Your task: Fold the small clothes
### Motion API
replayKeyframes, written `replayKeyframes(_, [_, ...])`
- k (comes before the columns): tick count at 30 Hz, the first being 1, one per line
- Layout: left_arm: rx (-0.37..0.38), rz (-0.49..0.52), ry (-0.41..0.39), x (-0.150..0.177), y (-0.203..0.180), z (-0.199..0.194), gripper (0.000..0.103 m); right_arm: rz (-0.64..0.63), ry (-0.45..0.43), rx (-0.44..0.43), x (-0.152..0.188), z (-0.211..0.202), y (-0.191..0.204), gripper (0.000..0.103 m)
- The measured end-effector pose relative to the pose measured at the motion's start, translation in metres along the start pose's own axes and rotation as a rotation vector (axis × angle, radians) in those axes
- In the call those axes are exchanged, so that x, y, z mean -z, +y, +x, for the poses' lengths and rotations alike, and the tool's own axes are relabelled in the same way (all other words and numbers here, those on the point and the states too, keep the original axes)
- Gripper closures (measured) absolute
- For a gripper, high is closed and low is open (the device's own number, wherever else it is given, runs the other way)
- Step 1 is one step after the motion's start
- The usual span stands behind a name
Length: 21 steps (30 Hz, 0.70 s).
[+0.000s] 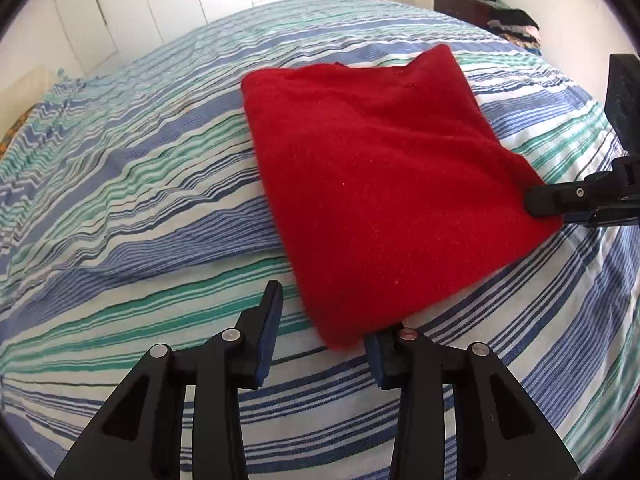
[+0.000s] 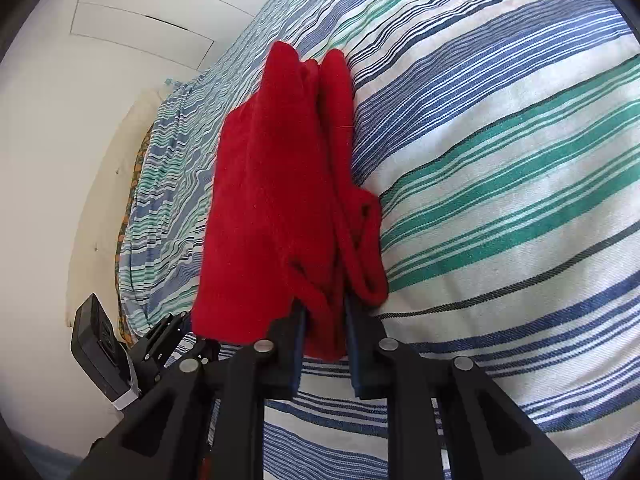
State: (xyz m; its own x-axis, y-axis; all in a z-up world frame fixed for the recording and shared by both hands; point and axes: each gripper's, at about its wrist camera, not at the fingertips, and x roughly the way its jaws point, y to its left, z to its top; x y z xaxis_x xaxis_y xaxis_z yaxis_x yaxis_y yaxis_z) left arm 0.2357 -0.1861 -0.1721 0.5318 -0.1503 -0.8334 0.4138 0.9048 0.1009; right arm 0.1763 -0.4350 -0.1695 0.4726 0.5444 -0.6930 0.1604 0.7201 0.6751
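The left gripper (image 1: 320,320) is held low over the striped bedspread (image 1: 120,208), nearest the viewer, with its jaws apart and nothing between them. The near corner of the red garment (image 1: 380,184) lies just ahead of, and partly over, its right finger; whether that finger touches the cloth cannot be told.

To the side, the right gripper (image 2: 324,320) is clamped on the garment's edge: in the right wrist view several red layers are pinched between its blue pads (image 2: 299,344). In the left wrist view its finger is seen resting at the garment's right-hand corner.

The step in hand is judged to be a late fold or a final squaring-up, since the garment is already reduced to a compact, roughly rectangular stack lying flat on the bed. The next move is judged to call for the free near corner to be taken by the left gripper, so that both corners can be carried together; the layers must be kept aligned.

The garment is a bright red, fleece-like, thick fabric. Its far edge shows a small notch where layers meet unevenly. Beyond the bed, white cupboard doors (image 1: 120,8) and a dark dresser with piled clothes (image 1: 500,20) are visible.
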Motion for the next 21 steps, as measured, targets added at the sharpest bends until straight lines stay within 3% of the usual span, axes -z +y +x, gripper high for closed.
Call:
replayKeyframes(2, [0.046,-0.037,-0.001,0.013,0.013,-0.012,0.041,-0.061,-0.010,0.062,-0.003,-0.013,0.009,0.067])
replayKeyframes(4, [0.090,-0.089,-0.019,0.028,0.024,-0.025,0.040,-0.156,-0.061,0.139,-0.014,-0.031,0.023,0.066])
replayKeyframes(7, [0.120,-0.184,-0.029,0.037,0.039,-0.032,0.040,-0.219,-0.110,0.154,-0.049,-0.038,0.044,0.065])
replayKeyframes(8, [0.128,-0.220,-0.033,0.037,0.044,-0.033,0.040,-0.216,-0.111,0.145,-0.063,-0.033,0.047,0.063])
replayKeyframes(9, [0.135,-0.256,-0.033,0.038,0.048,-0.033,0.040,-0.211,-0.103,0.134,-0.077,-0.023,0.050,0.050])
replayKeyframes(11, [0.142,-0.309,-0.033,0.039,0.056,-0.034,0.040,-0.176,-0.070,0.148,-0.104,0.007,0.052,0.039])
replayKeyframes(12, [0.146,-0.321,-0.037,0.041,0.058,-0.036,0.040,-0.161,-0.045,0.162,-0.114,0.022,0.051,0.056])
replayKeyframes(13, [0.148,-0.325,-0.043,0.045,0.060,-0.039,0.040,-0.190,-0.013,0.175,-0.121,0.035,0.055,0.082])
replayKeyframes(14, [0.151,-0.321,-0.054,0.049,0.060,-0.043,0.040,-0.269,-0.011,0.224,-0.124,0.040,0.067,0.093])
replayKeyframes(18, [0.150,-0.287,-0.063,0.069,0.054,-0.048,0.038,-0.578,-0.154,0.262,-0.117,0.030,0.112,0.093])
replayKeyframes(20, [0.145,-0.279,-0.015,0.074,0.049,-0.039,0.038,-0.533,-0.094,0.347,-0.123,0.051,0.091,0.088])
replayKeyframes(21, [0.145,-0.283,-0.004,0.077,0.046,-0.038,0.038,-0.466,-0.041,0.371,-0.126,0.062,0.073,0.073])
